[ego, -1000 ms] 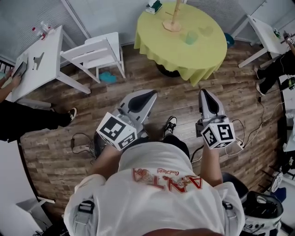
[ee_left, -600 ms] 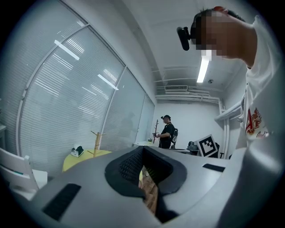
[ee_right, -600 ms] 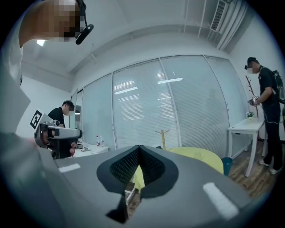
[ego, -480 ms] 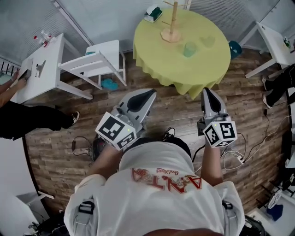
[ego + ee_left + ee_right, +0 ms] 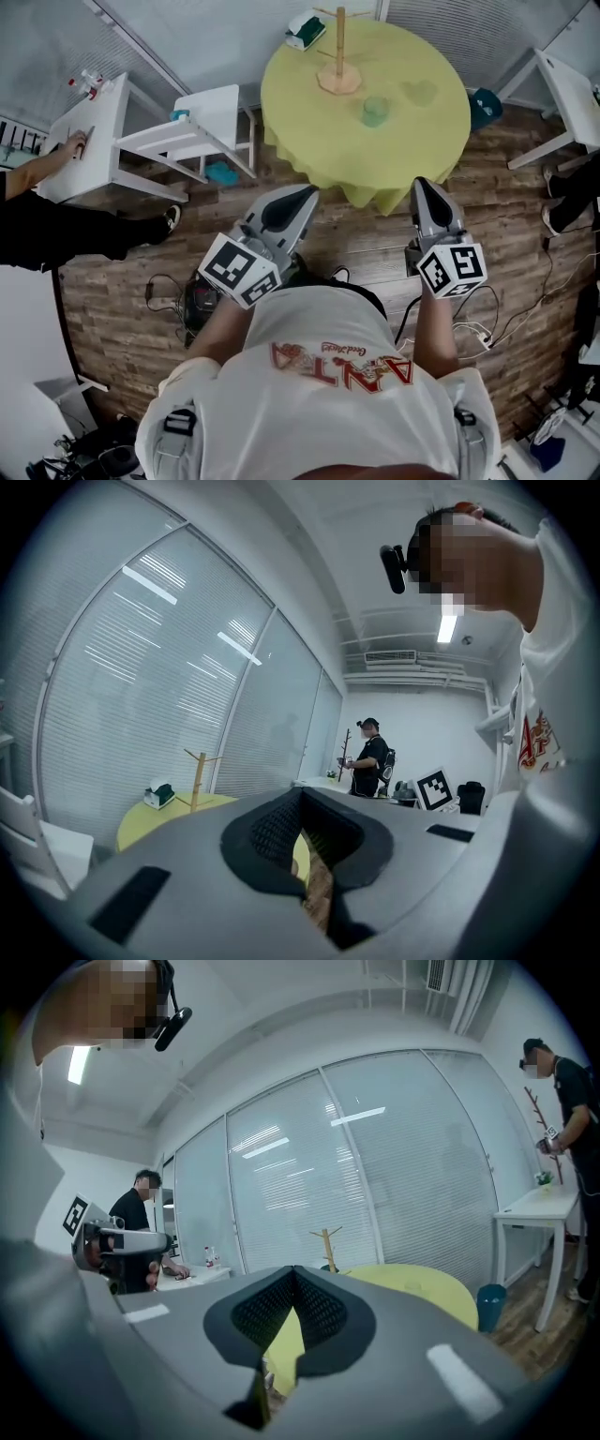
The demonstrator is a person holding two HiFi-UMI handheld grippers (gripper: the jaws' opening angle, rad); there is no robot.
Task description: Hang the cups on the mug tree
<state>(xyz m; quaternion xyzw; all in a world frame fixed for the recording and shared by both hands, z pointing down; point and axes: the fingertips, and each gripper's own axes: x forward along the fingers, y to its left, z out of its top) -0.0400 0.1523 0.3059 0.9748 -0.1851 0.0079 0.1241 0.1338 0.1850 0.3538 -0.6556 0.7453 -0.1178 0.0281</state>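
I am looking steeply down past a white T-shirt at two hand-held grippers, one in each hand, both held out level above a wood-plank floor (image 5: 122,309).

The left hand-held gripper (image 5: 309,191) has a smooth grey shell that narrows to a point. Its two dark, dimpled pads meet at the tip, with nothing between them. The right hand-held gripper (image 5: 421,182) has the same shape and the same state: its jaws are pressed together and empty. Each gripper carries one marker cube (image 5: 239,269) printed with black-and-white squares.

Ahead stands one round table (image 5: 300,112) covered by a yellow-green cloth that hangs in soft folds. The grippers are short of its near edge.

One mug tree (image 5: 339,52) stands on the table. It is pale wood: a straight upright post on a flat round disc, with thin pegs angling up near the top.

There are two cups. Both stand on the cloth to the right of the tree's base, apart from it and from each other. The first cup (image 5: 375,111) is translucent green and nearer to me. The second cup (image 5: 420,91) is pale yellow-green, close to the cloth's colour, and lies farther right.

One small green-and-white box (image 5: 307,30) sits at the table's far left edge. One white slatted chair (image 5: 202,127) stands to the left of the table.
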